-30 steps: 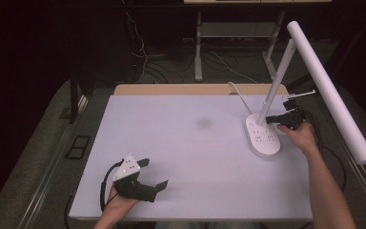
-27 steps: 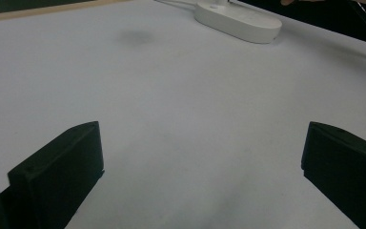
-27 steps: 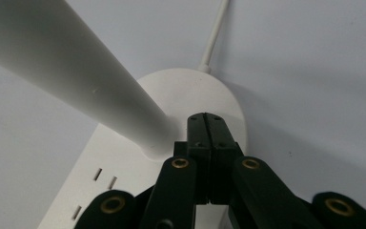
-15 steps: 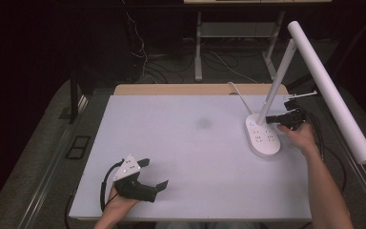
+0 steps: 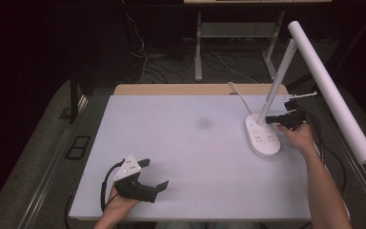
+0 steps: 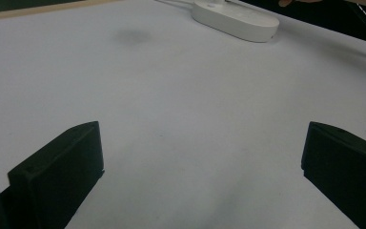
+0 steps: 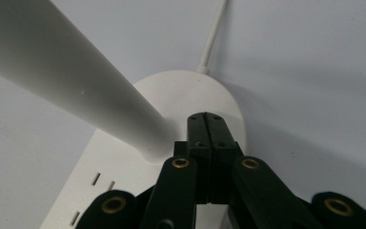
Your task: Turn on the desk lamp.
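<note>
No legible writing on lamp base (image 5: 263, 137)

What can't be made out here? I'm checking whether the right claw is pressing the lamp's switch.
- Contact: in the right gripper view the shut right claw covers the spot on the lamp base beneath its tips.
- Button: in the high view the small mark on the lamp base is too small to identify.
- Lamp head: its underside faces away, so lit or unlit is unclear.
- Lamp cable: runs off the table's far edge.
</note>
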`<act>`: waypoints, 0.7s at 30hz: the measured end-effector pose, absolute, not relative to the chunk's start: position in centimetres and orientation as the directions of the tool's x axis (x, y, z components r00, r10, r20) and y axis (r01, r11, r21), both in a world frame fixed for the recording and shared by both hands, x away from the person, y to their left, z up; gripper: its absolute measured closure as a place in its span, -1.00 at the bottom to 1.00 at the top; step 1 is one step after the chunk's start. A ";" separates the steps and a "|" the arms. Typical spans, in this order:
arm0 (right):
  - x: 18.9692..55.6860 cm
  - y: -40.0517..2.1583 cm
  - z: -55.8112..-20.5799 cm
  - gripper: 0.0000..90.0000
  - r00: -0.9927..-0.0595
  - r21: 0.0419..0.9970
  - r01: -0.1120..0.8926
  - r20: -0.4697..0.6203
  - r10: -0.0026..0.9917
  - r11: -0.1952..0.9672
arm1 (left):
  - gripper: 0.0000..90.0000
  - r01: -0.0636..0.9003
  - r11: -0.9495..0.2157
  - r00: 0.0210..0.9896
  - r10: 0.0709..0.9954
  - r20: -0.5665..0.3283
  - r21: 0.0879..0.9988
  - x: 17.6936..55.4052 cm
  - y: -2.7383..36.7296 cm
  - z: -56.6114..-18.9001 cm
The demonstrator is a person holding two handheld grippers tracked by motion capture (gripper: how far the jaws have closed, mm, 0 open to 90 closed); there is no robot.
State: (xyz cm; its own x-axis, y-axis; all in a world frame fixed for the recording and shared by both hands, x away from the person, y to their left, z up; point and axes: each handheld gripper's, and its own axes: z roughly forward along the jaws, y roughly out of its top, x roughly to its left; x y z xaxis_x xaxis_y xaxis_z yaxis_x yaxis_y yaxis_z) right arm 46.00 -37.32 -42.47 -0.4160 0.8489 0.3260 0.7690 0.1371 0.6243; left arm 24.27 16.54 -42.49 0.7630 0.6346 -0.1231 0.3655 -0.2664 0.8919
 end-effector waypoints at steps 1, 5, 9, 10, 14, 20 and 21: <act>46.0 -37.3 -42.5 0.99 -0.416 0.624 0.769 0.326 0.849 0.137 | -1.00 0.365 -0.268 0.764 0.634 -0.123 0.892 24.3 16.5 -42.5; 45.9 -37.3 -42.5 0.99 -0.412 0.628 0.768 0.330 0.850 0.128 | -1.00 0.367 -0.265 0.762 0.635 -0.124 0.892 24.3 16.5 -42.5; 45.8 -37.3 -42.4 0.99 -0.409 0.628 0.768 0.327 0.852 0.128 | -1.00 0.365 -0.265 0.761 0.637 -0.122 0.893 24.3 16.6 -42.5; 45.8 -37.3 -42.4 0.99 -0.409 0.624 0.771 0.330 0.851 0.128 | -1.00 0.365 -0.264 0.761 0.637 -0.122 0.893 24.3 16.6 -42.5; 45.9 -37.4 -42.2 0.99 -0.398 0.618 0.777 0.332 0.855 0.122 | -1.00 0.366 -0.263 0.760 0.638 -0.124 0.893 24.4 16.7 -42.5; 45.7 -38.1 -41.3 0.99 -0.398 0.631 0.768 0.334 0.855 0.111 | -1.00 0.363 -0.265 0.762 0.637 -0.121 0.893 24.4 16.7 -42.5; 45.6 -38.2 -41.2 0.99 -0.399 0.630 0.768 0.331 0.855 0.115 | -1.00 0.363 -0.264 0.762 0.636 -0.122 0.893 24.4 16.6 -42.5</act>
